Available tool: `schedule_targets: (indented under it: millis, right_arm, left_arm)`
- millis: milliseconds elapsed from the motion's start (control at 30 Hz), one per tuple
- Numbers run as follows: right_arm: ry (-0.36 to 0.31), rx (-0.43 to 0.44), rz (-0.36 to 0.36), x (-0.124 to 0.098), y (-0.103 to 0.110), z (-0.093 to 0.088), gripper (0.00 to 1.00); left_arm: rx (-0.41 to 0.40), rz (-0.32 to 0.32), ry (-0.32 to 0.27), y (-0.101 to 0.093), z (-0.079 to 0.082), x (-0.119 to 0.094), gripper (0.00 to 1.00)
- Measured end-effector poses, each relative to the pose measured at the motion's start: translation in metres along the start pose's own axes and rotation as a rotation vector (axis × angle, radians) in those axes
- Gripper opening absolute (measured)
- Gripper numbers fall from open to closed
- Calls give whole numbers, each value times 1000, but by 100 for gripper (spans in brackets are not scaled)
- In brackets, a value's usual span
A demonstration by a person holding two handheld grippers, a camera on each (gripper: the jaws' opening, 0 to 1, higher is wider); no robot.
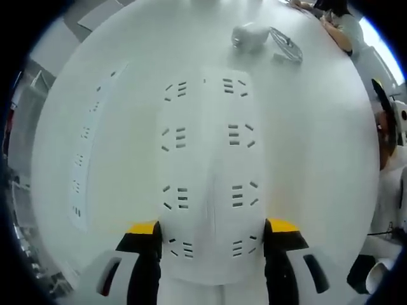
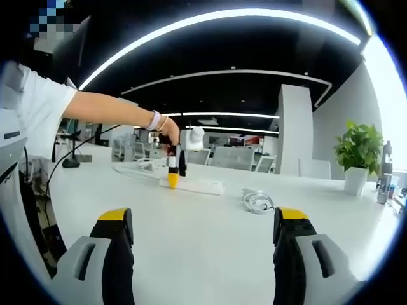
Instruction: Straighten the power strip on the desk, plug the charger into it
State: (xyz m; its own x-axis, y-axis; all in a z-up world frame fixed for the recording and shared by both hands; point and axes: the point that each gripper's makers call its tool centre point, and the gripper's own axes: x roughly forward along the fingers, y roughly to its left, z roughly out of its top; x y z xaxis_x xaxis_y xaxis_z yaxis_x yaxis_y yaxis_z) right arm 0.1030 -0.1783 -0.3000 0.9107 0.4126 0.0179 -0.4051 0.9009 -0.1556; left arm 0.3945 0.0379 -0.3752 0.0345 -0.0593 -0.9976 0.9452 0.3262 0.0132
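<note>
At centre frame the left gripper (image 1: 212, 232) pinches the power strip (image 1: 210, 178); a skewed grip could twist it. The right gripper (image 2: 203, 232) hangs spread above the bench (image 2: 203, 216).

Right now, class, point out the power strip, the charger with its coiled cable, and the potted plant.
power strip (image 1: 206, 165), left gripper view, middle of its top face.
charger (image 1: 249, 35), left gripper view, its white body.
potted plant (image 2: 359, 147), right gripper view, its leaves.
</note>
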Motion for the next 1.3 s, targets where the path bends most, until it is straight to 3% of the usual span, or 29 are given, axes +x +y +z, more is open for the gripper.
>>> schedule_targets:
  millis: [433, 767, 1300]
  right_arm:
    - [0, -3, 4, -1, 0, 0, 91]
    - [-3, -4, 10, 0, 2, 0, 90]
    - [2, -2, 22, 3, 7, -1, 90]
  left_arm:
    - [39, 5, 32, -23, -3, 2, 66]
    - [80, 10, 54, -66, -12, 6, 66]
    - [141, 11, 76, -83, -19, 8, 66]
